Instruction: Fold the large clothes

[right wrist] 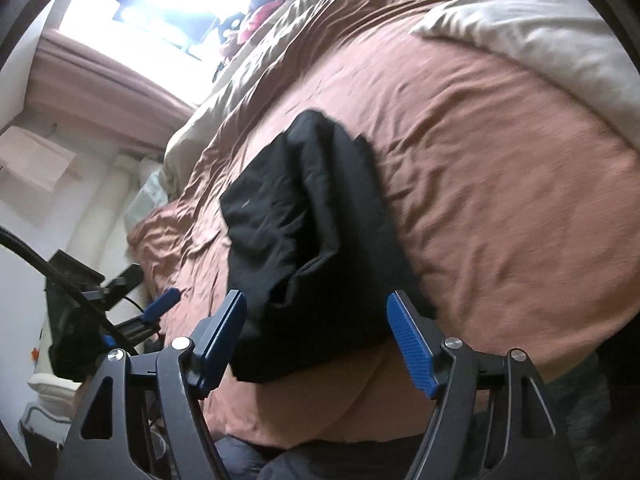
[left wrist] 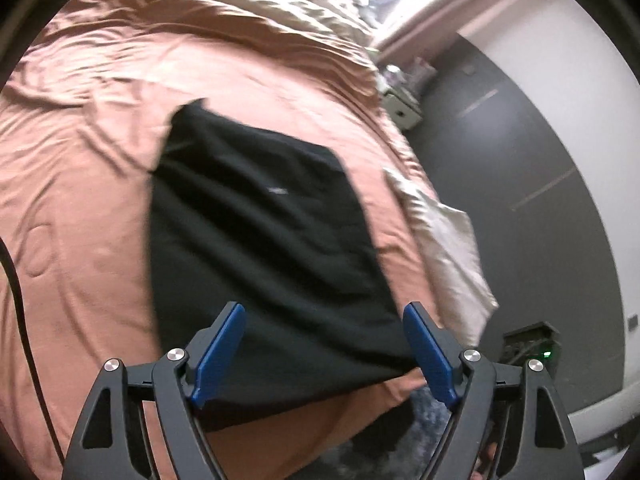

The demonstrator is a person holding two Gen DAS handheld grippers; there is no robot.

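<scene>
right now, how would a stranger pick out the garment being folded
Start at the wide bed under its rust-orange cover. Near its closest edge lies the black garment, folded into a flat slab. It is the only black thing on the cover; the pale sheet hangs off the side.

One black garment [left wrist: 256, 216], two hand-held grippers [left wrist: 325, 354]

Readable text: none | small white mark on the black folded cloth garment [left wrist: 256, 216]: too blurred to be read | no numbers or signs legible
</scene>
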